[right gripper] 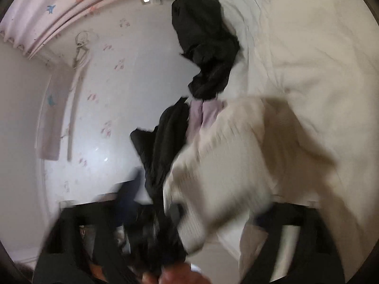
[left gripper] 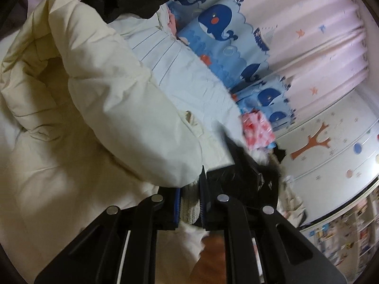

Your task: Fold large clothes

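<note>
Left gripper (left gripper: 189, 201) is clamped tight on the ribbed knit cuff (left gripper: 189, 207) of the cream puffer jacket (left gripper: 94, 99), pads squeezing the knit from both sides. From those tongs the sleeve (left gripper: 132, 127) runs up and away to the left, swelling into the jacket's body, which is heaped on the pale bedsheet (left gripper: 189, 78) ahead. So the sleeve's long axis leads straight off the left tongs into the bulk of the coat.

Over to the right gripper (right gripper: 180, 232), badly smeared with motion. Its jaws are partway in, with a ribbed cream cuff (right gripper: 196, 222) and some black fabric (right gripper: 161, 156) bunched around them, but whether the pads are actually biting I cannot tell. The jacket's body (right gripper: 319, 75) spreads above and to the right of these tongs; a second black garment (right gripper: 206, 45) lies further ahead on the sheet.

My read: both cuffs are in or near the tongs, the coat's mass lying forward of both hands. The left has the surer hold; the next pull hinges on drawing the sleeves along that line without dragging the black fabric too.
</note>
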Available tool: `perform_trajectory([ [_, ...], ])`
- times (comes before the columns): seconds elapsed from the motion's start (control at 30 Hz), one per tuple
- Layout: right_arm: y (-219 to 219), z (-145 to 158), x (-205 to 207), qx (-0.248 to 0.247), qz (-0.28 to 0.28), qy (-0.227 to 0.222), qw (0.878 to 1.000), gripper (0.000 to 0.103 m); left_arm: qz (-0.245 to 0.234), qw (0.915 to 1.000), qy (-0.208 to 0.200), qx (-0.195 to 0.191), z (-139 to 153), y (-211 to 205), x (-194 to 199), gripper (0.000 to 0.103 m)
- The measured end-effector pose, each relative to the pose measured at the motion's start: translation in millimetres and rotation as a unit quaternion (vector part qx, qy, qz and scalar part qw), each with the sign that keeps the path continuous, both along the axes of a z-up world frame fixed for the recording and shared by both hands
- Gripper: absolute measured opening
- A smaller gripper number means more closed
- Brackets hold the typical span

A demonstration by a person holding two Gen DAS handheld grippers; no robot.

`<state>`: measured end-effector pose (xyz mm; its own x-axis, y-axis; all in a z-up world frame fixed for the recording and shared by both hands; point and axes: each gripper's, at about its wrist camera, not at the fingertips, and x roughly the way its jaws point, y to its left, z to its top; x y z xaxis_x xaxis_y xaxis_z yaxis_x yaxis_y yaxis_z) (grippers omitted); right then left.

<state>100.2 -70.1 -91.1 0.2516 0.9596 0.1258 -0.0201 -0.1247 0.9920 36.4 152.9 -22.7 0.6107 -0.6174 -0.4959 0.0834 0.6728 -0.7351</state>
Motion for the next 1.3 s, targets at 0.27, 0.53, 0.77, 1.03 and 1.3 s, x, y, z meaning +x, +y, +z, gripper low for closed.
perform_trajectory([
  [0.27, -9.2, 84.4, 46.5, -0.176, -0.044, -0.097, 0.979, 0.017, -0.007, 0.9987, -0.046, 0.02, 33.3, 42.5, -28.5, 0.022],
  [0.53, -97.7, 229.6, 59.8, -0.378, -0.103, -0.248, 0.886, 0.017, 0.109, 0.9927, -0.046, -0.023, 33.4, 114.2, -32.3, 0.046],
  [0.77, -189.8, 194.2, 60.1, -0.533, -0.072, -0.228, 0.812, 0.017, 0.101, 0.9947, -0.015, 0.001, 13.7, 90.3, -1.9, 0.046],
  [1.03, -235.1, 45.2, 48.4, -0.647, 0.019, -0.164, 0.744, 0.019, 0.068, 0.9933, 0.028, 0.089, -15.6, 25.8, 62.0, 0.046],
  [1.3, -289.6, 75.3, 28.4, -0.679, -0.09, -0.14, 0.715, 0.053, 0.049, 0.9754, 0.054, 0.208, -57.5, -10.0, 103.8, 0.047],
])
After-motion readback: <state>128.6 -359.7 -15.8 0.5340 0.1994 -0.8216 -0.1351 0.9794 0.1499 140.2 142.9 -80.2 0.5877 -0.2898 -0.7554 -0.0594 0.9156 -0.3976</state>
